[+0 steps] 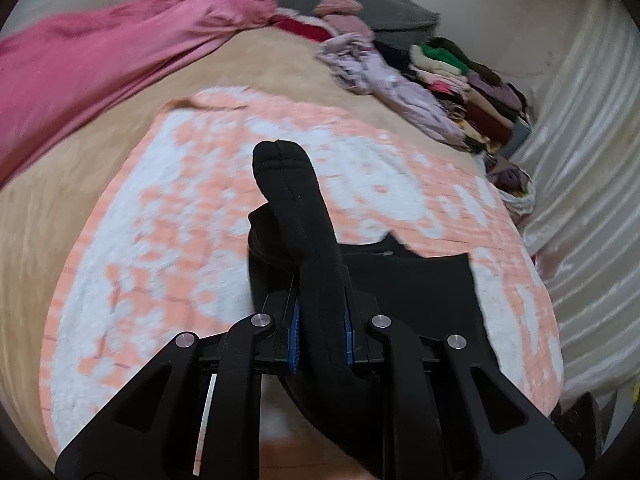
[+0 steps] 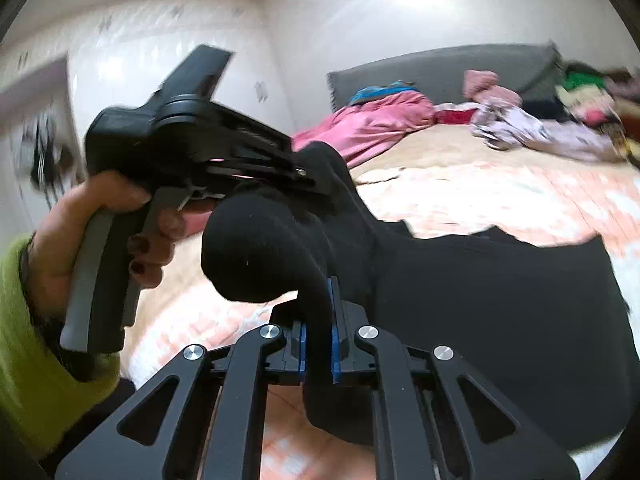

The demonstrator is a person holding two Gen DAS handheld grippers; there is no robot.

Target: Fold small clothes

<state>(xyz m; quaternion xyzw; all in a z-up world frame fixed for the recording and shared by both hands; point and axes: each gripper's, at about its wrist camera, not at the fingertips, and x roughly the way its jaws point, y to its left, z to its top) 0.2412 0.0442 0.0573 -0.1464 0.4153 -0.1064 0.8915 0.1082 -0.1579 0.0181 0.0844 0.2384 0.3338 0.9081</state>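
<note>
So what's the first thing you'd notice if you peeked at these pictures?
The black garment jumps out: both grippers have its edge pinched between their fingers, the left gripper and the right gripper, lifting it over the pink-and-white blanket on the bed. Next comes the big pink cloth at the far left, then the messy pile of colourful clothes along the far right edge.

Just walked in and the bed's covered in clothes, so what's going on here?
A person is folding laundry with a handheld gripper in each hand. Both the left gripper and the right gripper are shut on the same black garment, holding it lifted over a pink-and-white blanket on the bed. A pink garment and a pile of mixed clothes lie further back.
</note>
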